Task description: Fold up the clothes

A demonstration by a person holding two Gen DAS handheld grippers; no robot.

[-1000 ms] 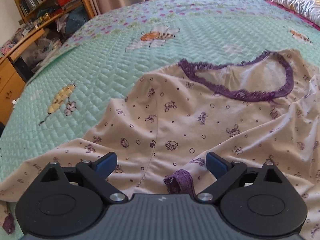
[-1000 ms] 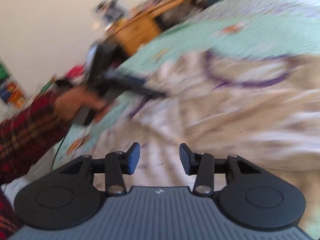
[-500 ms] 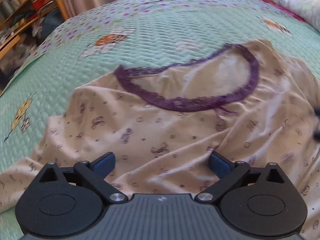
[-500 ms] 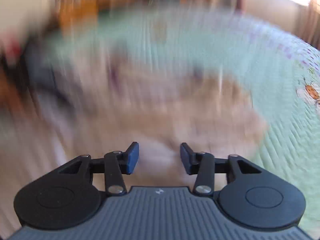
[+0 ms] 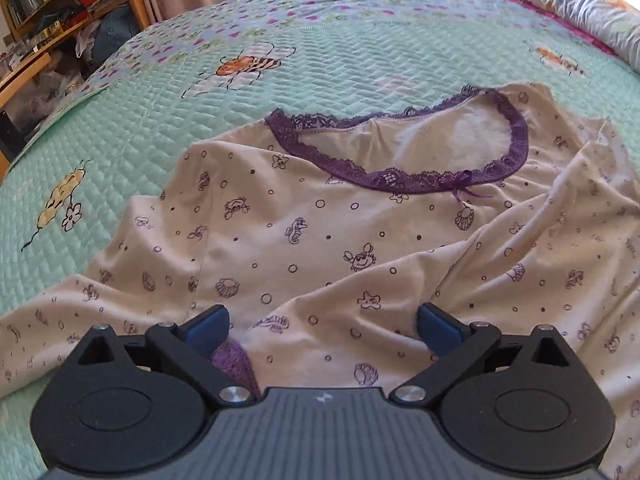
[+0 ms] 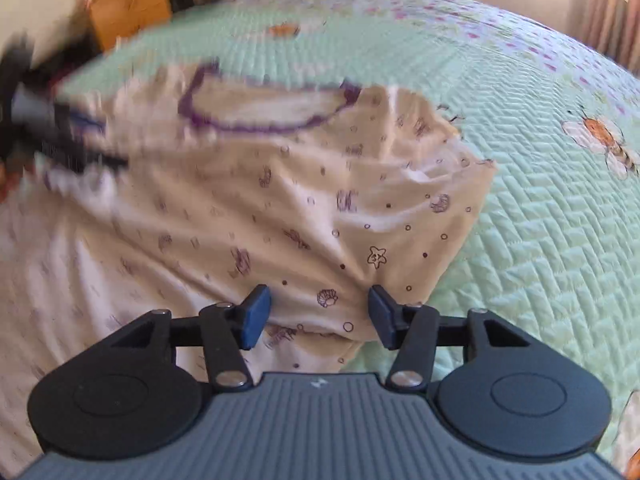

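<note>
Two grippers spread over top (image 5: 320, 248) on quilt (image 5: 160, 120) — left (image 5: 322, 326) and right (image 6: 318, 312) pinching nothing; lace neckline (image 5: 400, 178) at 12 o'clock.

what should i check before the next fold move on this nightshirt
1. Left tongs open, ready to grip: ok, blue pads spread wide over the cloth.
2. Right tongs open around a fabric bunch: ok, jaws apart with cloth between them, not yet pinched.
3. Nightshirt lying flat: not ok, ridges and wrinkles run across the front, and one side is folded over.
4. Lace neckline visible for orientation: ok, facing up with the small bow showing.
5. Sleeve lace cuff free: cannot tell, it lies partly hidden under the left tongs.
6. Quilt free around the shirt: ok in what these views show.
</note>
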